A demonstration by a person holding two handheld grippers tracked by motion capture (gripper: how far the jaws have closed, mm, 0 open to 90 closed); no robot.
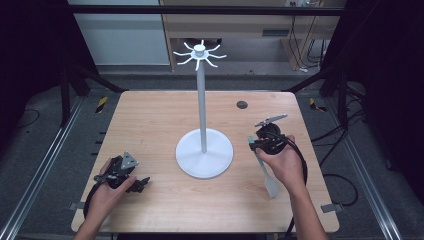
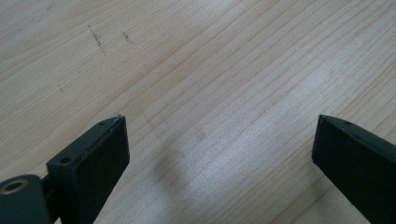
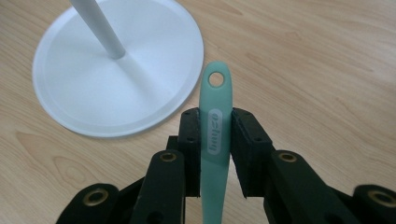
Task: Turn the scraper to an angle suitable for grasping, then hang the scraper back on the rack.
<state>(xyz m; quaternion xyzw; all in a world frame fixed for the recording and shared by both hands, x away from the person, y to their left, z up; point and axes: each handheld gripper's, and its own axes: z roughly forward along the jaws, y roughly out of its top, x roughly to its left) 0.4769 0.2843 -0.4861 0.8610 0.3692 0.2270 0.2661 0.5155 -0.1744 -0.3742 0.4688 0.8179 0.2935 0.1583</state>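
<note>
- Spatula (image 3: 215, 122), mint green with a hole at the end of its handle, sits clamped between the jaws of the right claw (image 3: 215, 140); the handle end pokes out past the jaw tips and bears a pale oval label.
- In the high view the spatula (image 1: 267, 176) hangs from the right claw (image 1: 260, 142), its pale blade pointing back toward the person and showing beside the right hand (image 1: 285, 162), over the right part of the desk (image 1: 150, 115).
- Whether the blade tip touches the desk cannot be told.
- Just to the left of the held spatula stands a white stand (image 1: 202, 105): a round flat base (image 1: 190, 157), a slim upright pole and a ring of short hooks (image 1: 200, 54) at the top.
- The right gripper view shows the base (image 3: 84, 93) close beyond the jaw tips, with the pole (image 3: 100, 28) rising out of its middle.
- Well apart, at the near left corner of the desk, the left hand (image 1: 107, 192) holds the left claw (image 1: 142, 182) low over the wood.
- Its jaws stand wide apart with only bare wood grain (image 2: 210, 70) between them, gripping nothing.
- A small dark round grommet (image 1: 242, 104) is set in the desk behind the stand.
</note>
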